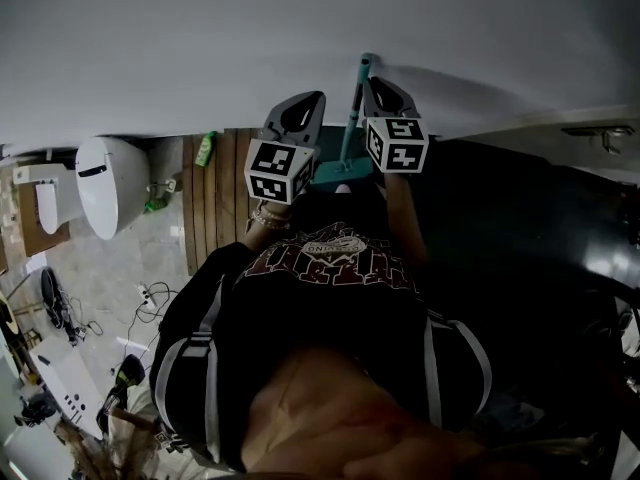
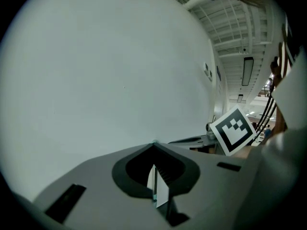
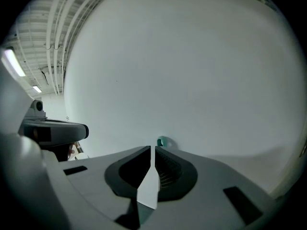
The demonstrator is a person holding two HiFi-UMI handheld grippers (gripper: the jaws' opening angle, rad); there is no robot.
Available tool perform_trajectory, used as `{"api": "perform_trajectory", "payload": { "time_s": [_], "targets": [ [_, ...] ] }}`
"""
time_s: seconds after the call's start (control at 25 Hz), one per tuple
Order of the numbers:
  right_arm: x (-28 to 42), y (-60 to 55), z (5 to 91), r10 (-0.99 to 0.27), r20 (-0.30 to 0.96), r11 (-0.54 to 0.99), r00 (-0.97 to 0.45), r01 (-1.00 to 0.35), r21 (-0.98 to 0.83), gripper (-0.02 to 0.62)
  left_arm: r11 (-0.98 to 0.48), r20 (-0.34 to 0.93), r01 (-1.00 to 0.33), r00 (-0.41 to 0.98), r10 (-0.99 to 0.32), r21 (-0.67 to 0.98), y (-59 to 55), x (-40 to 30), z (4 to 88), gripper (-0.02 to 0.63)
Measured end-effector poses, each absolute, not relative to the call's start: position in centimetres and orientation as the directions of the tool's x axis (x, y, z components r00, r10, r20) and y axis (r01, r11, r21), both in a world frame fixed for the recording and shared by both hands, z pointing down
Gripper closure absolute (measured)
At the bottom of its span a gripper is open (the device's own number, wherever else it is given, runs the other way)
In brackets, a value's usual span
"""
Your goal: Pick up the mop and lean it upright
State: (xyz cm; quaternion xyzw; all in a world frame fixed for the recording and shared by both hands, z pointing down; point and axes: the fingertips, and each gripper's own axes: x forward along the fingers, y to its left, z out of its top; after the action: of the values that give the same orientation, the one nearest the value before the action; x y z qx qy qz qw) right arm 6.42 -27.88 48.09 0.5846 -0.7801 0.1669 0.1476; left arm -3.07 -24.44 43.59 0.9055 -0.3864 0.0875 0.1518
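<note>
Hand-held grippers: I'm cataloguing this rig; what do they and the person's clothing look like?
The left hand-held gripper and right hand-held gripper are grey shells with dark ribbed recesses, each carrying a cube of black-and-white square markers. The black top has pale shoulder stripes.

garment [image 1: 330, 308]: black | chest print [image 1: 335, 251]: pale lettering | side stripes [image 1: 207, 358]: grey

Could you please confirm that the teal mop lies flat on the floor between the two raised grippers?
Not quite: the mop is not lying flat. It stands upright, with its handle leaning against the wall. It is indeed between the raised left gripper and right gripper. The head view shows this.
</note>
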Motion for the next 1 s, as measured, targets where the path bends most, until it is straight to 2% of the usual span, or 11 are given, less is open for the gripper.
{"api": "perform_trajectory", "payload": {
  "time_s": [0.4,0.52,1.0],
  "targets": [
    [6.3,-30.4,50.2,-0.831,0.458,0.305,-0.315,-0.947,-0.096,0.570,-0.594,0.290,-0.780,0.626,-0.724,0.197,-26.0,-3.9,44.1,0.566],
    [6.2,-30.8,50.9,-0.822,0.473,0.304,-0.316,-0.947,-0.103,0.507,-0.577,0.302,-0.792,0.610,-0.732,0.201,-26.2,-4.4,44.5,0.566],
    [5.9,-33.0,53.3,-0.806,0.528,0.287,-0.269,-0.957,-0.049,0.462,-0.538,0.318,-0.820,0.572,-0.756,0.195,-26.5,-5.4,44.9,0.566]
  ]
}}
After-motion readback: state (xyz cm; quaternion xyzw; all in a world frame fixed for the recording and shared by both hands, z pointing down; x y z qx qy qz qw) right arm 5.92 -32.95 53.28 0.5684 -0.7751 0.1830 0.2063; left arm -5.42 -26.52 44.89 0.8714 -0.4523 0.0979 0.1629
